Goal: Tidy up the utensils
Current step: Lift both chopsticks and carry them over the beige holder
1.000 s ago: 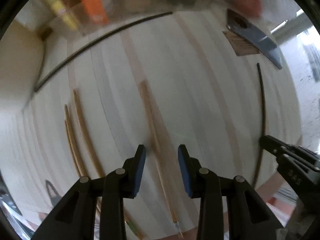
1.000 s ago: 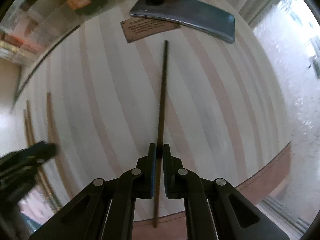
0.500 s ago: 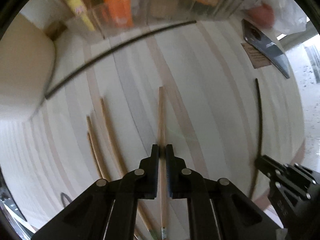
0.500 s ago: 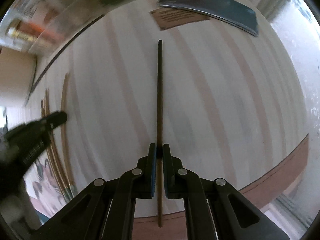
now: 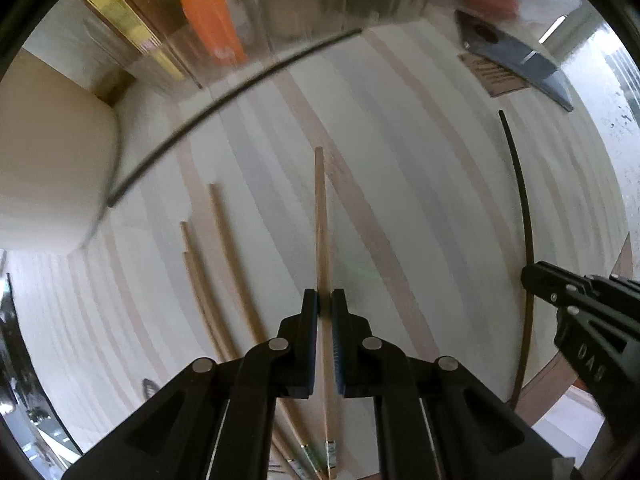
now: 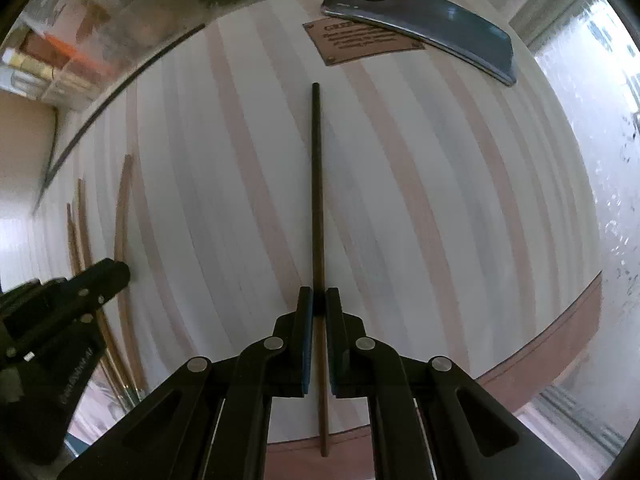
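Wooden chopstick (image 5: 320, 216) is sitting pinched in the left gripper (image 5: 325, 308) jaws, black chopstick (image 6: 317, 184) in the right gripper (image 6: 319, 306); each, pointing toward 12 o'clock, could be pivoting loose in so narrow a pinch.

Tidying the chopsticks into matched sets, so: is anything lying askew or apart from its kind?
Yes. One dark chopstick lies slanted across the table's far side, by the clear containers, away from the dark chopstick held by the right gripper. The pale chopsticks lie roughly parallel.

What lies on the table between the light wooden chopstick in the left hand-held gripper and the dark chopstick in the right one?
Nothing: in the left wrist view only bare striped table separates the light chopstick and dark chopstick.
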Demonstrator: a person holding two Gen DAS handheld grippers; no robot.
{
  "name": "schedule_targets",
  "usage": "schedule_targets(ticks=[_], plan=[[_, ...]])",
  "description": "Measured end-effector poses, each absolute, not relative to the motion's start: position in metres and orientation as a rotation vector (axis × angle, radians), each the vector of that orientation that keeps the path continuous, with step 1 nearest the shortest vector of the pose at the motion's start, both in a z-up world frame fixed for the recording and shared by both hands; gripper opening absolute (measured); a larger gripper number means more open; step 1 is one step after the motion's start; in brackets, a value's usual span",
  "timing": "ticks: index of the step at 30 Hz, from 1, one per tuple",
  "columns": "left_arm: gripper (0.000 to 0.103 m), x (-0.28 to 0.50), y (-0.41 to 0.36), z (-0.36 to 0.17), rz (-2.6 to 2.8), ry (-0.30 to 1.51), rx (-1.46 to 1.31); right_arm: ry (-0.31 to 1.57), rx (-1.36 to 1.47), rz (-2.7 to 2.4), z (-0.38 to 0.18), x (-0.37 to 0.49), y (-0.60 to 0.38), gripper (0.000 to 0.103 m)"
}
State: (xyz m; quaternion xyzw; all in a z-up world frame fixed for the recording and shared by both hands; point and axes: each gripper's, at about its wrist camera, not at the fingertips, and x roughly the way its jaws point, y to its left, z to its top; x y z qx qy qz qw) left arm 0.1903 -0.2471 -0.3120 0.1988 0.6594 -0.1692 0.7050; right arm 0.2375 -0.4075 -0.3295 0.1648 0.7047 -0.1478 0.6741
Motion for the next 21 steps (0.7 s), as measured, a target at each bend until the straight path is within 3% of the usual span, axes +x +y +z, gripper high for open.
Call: schedule_targets(ticks=[11,21], plan=[[0.004,0.185,-0.168,-0.209,-0.383,1.319,0.288,1.44,0.403,-0.257,-0.277,0.214,-0.406,0.006],[0.004,0.232,-0.174,-0.133,-0.372,1.089,0.133,1.235,0.362,-0.169,-0.192,0.234,-0.393,0.006]])
